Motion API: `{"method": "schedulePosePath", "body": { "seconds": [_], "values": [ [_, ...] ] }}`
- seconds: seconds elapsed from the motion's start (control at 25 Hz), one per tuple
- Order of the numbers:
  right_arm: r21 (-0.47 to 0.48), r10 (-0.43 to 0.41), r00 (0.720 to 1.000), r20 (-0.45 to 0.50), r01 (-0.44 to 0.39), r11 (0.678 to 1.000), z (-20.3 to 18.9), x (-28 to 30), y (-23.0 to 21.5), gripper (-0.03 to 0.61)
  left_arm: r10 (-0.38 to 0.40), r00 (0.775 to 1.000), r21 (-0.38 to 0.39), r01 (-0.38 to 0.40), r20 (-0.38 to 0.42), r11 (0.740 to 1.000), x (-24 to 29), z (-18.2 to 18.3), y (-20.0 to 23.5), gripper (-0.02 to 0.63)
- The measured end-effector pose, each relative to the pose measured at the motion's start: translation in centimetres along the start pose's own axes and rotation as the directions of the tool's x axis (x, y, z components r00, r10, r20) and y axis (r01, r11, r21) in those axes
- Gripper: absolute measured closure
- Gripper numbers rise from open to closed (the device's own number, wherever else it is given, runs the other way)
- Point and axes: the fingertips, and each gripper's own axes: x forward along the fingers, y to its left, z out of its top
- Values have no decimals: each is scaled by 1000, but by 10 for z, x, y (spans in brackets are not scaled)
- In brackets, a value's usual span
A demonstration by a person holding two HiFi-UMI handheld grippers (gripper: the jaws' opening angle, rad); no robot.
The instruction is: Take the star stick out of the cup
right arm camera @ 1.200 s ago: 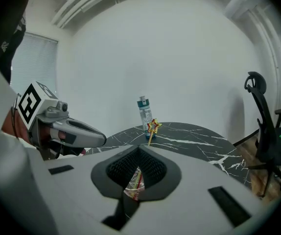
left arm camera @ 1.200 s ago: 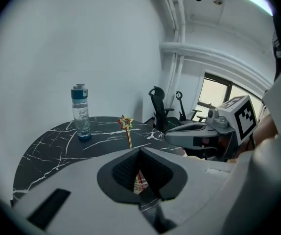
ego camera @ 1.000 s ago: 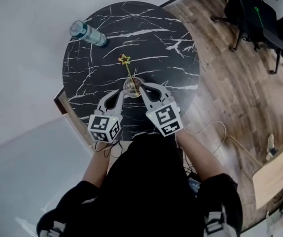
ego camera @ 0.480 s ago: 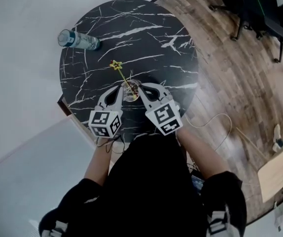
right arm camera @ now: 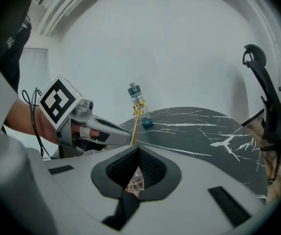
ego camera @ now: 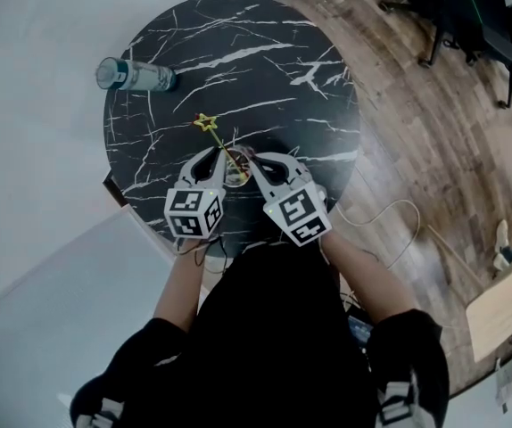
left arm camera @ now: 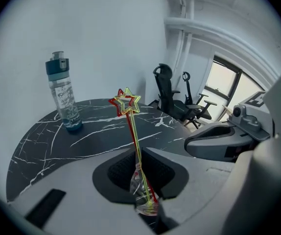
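Stick (left arm camera: 130, 126) is standing in the cup (left arm camera: 141, 196), tilting away from the person, star up. Left gripper (left arm camera: 139, 150) is pinching it, and right gripper (right arm camera: 138, 146) is clamping the cup.

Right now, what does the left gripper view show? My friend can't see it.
The left gripper has its jaws closed on a star stick standing in a clear cup. Behind, a water bottle stands on the black marble table.

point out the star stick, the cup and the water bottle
star stick (left arm camera: 132, 133): left gripper view, shaft below the star
cup (left arm camera: 136, 192): left gripper view, glass wall
water bottle (left arm camera: 64, 99): left gripper view, clear body
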Motion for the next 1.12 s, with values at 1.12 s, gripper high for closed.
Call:
{"method": "schedulePosePath", "body": {
  "seconds": [1.12],
  "values": [
    [-12, 6, 999, -38, -6, 1000, -8, 7, -8, 583, -6, 1000, -47, 6, 0, 999, 4, -3, 3, 586]
  ]
}}
